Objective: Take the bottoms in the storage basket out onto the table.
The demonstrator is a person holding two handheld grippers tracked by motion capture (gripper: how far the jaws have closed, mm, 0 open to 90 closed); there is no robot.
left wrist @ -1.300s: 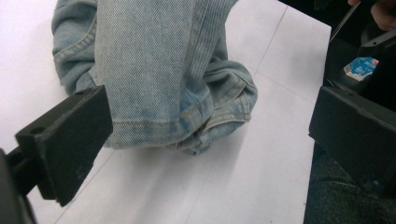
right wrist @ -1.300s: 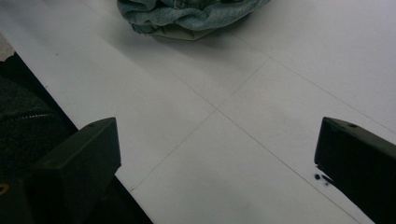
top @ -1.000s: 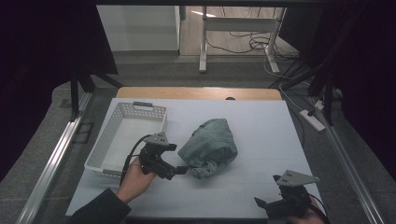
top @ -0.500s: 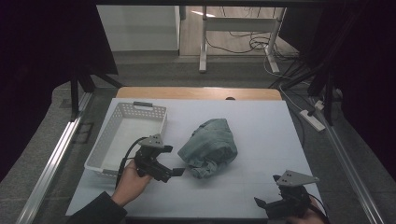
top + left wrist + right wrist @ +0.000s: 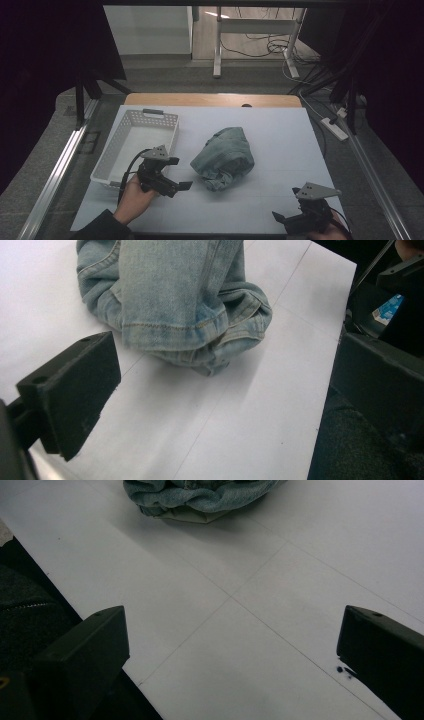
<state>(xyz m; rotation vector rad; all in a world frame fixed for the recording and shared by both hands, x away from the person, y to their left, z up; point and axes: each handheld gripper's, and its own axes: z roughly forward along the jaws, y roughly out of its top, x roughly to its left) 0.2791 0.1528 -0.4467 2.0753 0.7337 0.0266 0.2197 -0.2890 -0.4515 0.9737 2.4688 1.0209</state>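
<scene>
Since a second ago the left gripper (image 5: pixel 181 187) has drawn back from the jeans (image 5: pixel 223 157) toward the person's edge of the table (image 5: pixel 280 135), and its tips now sit just beside the bundle rather than at it; the right gripper (image 5: pixel 281 219) has stayed at the near right corner. Largest first: the white table carries a white basket (image 5: pixel 134 145) at its left, empty as far as the high view shows, and the crumpled jeans lie in the middle, just to the right of the basket and apart from it. The right gripper is spread wide with nothing between its jaws. In the left gripper view one jaw shows, with the denim hem (image 5: pixel 170 332) ahead of it (the other jaw is out of frame), so I cannot tell how that tool stands. Judging from this, the risk is a shallow bite: catching only one loose fold would let the bundle unroll and drag across the table, or snag the basket rim and tip it.
</scene>
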